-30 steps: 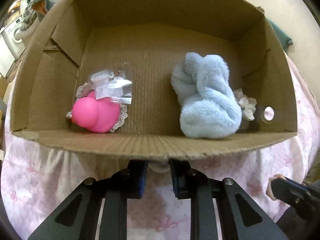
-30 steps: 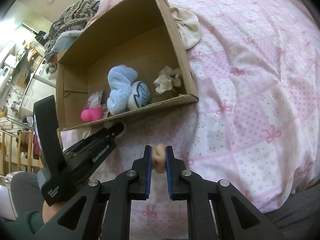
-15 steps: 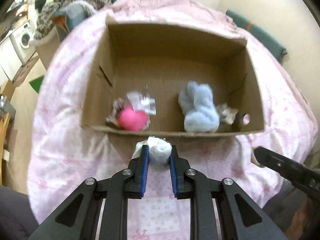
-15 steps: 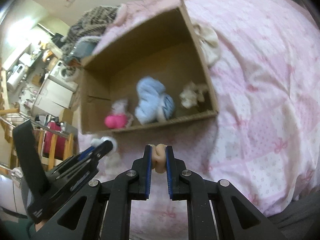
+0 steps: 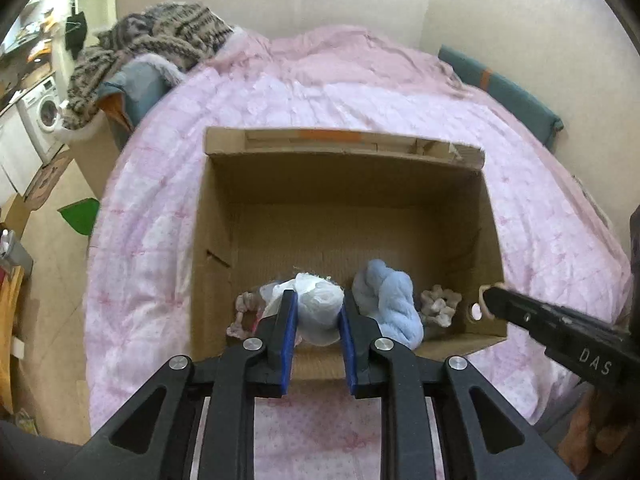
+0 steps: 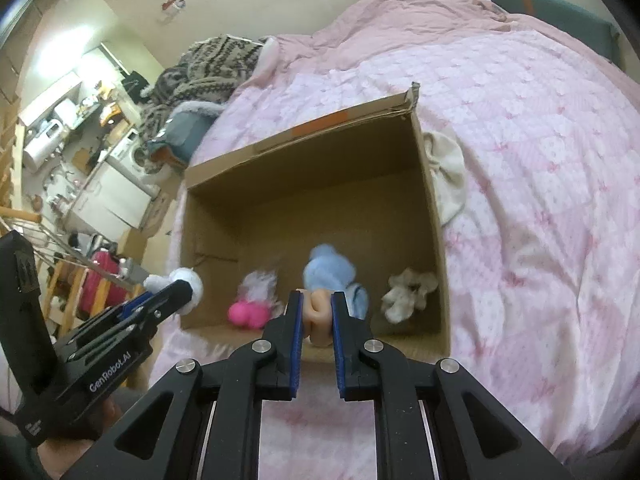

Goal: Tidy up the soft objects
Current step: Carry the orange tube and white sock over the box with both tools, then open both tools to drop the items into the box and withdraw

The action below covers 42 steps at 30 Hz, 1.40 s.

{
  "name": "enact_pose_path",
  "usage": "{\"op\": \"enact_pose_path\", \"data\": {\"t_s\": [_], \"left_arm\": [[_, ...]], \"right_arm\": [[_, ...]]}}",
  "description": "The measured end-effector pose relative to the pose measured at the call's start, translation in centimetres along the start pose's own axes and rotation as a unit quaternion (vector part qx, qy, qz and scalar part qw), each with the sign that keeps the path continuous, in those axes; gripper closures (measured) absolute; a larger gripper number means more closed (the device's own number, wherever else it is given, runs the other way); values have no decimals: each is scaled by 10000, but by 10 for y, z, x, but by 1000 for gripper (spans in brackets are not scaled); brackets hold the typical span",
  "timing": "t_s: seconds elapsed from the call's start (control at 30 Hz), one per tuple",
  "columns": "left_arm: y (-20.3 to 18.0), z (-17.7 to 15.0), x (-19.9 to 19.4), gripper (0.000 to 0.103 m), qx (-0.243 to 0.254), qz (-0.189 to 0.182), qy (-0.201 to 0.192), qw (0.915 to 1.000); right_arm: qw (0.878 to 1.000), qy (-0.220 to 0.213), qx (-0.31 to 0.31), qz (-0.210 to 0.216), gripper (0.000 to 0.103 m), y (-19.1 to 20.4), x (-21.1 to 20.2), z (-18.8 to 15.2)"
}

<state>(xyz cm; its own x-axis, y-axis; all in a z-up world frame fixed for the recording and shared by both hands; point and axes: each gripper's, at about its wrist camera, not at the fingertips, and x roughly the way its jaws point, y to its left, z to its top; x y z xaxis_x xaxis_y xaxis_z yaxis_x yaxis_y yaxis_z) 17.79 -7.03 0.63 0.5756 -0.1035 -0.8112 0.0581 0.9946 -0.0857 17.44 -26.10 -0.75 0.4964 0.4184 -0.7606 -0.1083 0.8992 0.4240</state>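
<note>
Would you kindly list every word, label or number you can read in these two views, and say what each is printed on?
"GenRobot.AI": white print on the black left gripper body, seen from the right wrist.
"DAS": white letters on the black right gripper arm, seen from the left wrist; possibly cut off.
Small white print lower on the left gripper's handle: too blurred to read.
Brown cardboard box: no readable print.

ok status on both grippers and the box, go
Left gripper shut on white soft bundle. Right gripper shut on peach squishy. Both near cardboard box front edge. Nothing blocking the box opening.
</note>
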Motion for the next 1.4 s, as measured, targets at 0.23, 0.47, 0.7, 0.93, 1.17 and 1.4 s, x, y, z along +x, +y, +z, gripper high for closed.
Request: {"op": "enact_pose_path", "data": {"t_s": [0.23,0.47,0.7,0.93,1.17,1.4], "left_arm": [[-4,-2,29,83,21,-219,280,9994],[-5,-6,26,42,88,-208,297,9993],[7,-5,-13,40,76,48,-178,9998],[34,-18,-59,13,-181,269,-720,9969],[49,-40,-80,1,-248,150,-799,9964],[52,-64,-75,1,-238,250,-825,9960]], "right_arm": [[9995,191,77,-231,86,-12,24,3],[9993,126,265,-244,47,-18,21,2],[9991,-179,100,-363,29,-2,-4,4],[9883,-930,-682,-994,0,35,-47,-14],[9780,-1184,-1078,-1335,0,50,-58,-43],[9798,-1113,-978,-1343,0,45,-45,-59]]}}
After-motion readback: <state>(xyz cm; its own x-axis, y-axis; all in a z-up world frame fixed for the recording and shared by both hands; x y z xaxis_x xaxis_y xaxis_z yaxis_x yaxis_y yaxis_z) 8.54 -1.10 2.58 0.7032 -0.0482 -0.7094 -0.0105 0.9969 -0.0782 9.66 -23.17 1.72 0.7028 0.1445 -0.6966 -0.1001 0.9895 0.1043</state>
